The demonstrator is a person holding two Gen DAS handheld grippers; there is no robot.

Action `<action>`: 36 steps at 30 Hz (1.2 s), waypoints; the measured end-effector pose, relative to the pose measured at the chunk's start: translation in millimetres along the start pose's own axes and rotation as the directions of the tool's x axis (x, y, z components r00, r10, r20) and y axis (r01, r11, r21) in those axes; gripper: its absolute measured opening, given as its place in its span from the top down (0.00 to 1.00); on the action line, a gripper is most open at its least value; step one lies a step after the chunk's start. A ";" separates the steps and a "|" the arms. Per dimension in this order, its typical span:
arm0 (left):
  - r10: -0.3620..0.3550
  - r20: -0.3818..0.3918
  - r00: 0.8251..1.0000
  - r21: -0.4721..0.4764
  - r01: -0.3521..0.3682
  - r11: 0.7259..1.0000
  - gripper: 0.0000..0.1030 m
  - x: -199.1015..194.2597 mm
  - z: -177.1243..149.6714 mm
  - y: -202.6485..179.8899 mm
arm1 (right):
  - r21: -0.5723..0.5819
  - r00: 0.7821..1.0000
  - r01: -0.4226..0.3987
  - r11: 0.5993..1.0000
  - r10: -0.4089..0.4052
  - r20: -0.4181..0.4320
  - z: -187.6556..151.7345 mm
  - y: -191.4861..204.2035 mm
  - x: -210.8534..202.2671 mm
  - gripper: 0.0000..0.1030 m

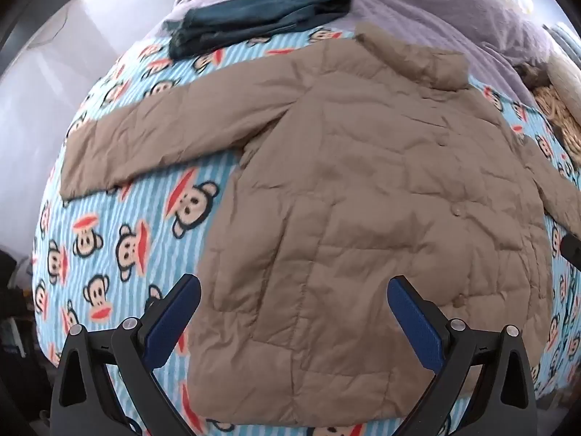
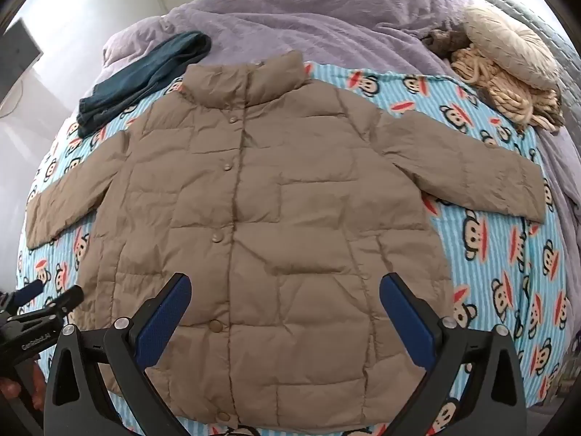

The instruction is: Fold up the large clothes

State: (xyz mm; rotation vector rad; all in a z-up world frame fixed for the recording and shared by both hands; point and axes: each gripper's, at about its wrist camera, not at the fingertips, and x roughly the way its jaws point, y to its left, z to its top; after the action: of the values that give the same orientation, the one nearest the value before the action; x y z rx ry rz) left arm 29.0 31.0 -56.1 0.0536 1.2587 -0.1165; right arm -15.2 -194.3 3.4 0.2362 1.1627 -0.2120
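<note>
A tan quilted jacket (image 1: pixel 345 189) lies spread flat, front up and snapped closed, on a bed with a blue striped monkey-print sheet (image 1: pixel 120 239). Both sleeves stretch out sideways. My left gripper (image 1: pixel 294 290) hovers open above the jacket's lower left half, nothing between its blue pads. In the right wrist view the jacket (image 2: pixel 276 218) fills the middle, collar at the far end. My right gripper (image 2: pixel 285 290) hangs open over the hem area right of the snaps, holding nothing. The left gripper (image 2: pixel 54 292) shows at the left edge of that view, over the sheet (image 2: pixel 508 261).
A folded dark teal garment (image 2: pixel 145 76) lies beyond the jacket's left shoulder. A purple fleece blanket (image 2: pixel 326 25) is bunched across the bed's far end. A beige cushion (image 2: pixel 508 47) and a chunky knitted item (image 2: pixel 508 98) sit at the far right.
</note>
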 end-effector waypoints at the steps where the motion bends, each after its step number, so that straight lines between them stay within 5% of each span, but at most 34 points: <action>1: 0.006 -0.005 1.000 -0.010 -0.006 1.000 0.00 2.8 0.1 4.1 | -0.009 1.000 -0.012 1.000 0.012 -0.012 0.9 4.1 2.6 0.00; 9: -0.014 -0.018 1.000 -0.125 0.012 0.992 0.00 40.8 19.7 68.8 | -0.105 0.982 -0.146 0.984 0.131 -0.133 8.7 72.4 36.8 0.00; 12: -0.008 0.034 0.999 -0.243 0.016 0.970 0.00 53.2 38.4 115.5 | -0.186 0.980 -0.154 0.970 0.126 -0.153 27.1 115.1 58.4 0.00; 18: 0.018 0.120 0.993 -0.459 0.040 0.888 0.00 92.7 65.5 221.3 | -0.265 0.964 -0.204 0.942 0.146 -0.223 52.1 190.2 112.2 0.00; 22: 0.021 0.104 0.994 -0.591 0.045 0.805 0.00 121.7 59.4 278.7 | -0.252 0.956 -0.252 0.935 0.200 -0.213 64.1 223.3 139.4 0.02; 23: 0.011 0.106 0.994 -0.626 0.058 0.778 0.00 129.4 57.6 292.8 | -0.252 0.956 -0.265 0.931 0.220 -0.196 67.1 231.5 141.2 0.04; 24: 0.001 0.107 0.994 -0.645 0.069 0.761 0.00 132.0 55.4 297.7 | -0.251 0.952 -0.282 0.926 0.238 -0.192 69.2 239.4 147.2 0.20; 25: -0.012 0.123 0.992 -0.665 0.091 0.741 0.00 135.7 55.3 305.8 | -0.250 0.948 -0.296 0.922 0.252 -0.194 70.7 246.5 154.5 0.49; 27: -0.006 0.143 0.990 -0.679 0.102 0.727 0.00 137.4 58.2 313.0 | -0.240 0.942 -0.321 0.916 0.283 -0.182 76.4 262.7 163.1 0.74; 33: -0.004 0.213 0.977 -0.681 0.151 0.716 0.02 137.4 85.3 317.5 | -0.226 0.940 -0.321 0.920 0.279 -0.197 71.0 275.4 201.4 0.75; 35: 0.004 0.252 0.968 -0.667 0.171 0.725 0.50 133.1 98.8 314.3 | -0.197 0.938 -0.324 0.925 0.288 -0.193 69.3 272.0 204.6 0.75; 36: -0.023 0.250 0.968 -0.650 0.185 0.737 0.92 134.3 108.2 314.7 | -0.185 0.937 -0.326 0.927 0.292 -0.190 68.3 270.5 204.2 0.75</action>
State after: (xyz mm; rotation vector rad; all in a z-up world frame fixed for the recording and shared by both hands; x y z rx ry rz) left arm 208.9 324.3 -158.2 -0.6494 1.0095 0.2386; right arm 200.2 35.5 -139.3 0.2462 1.2784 0.2157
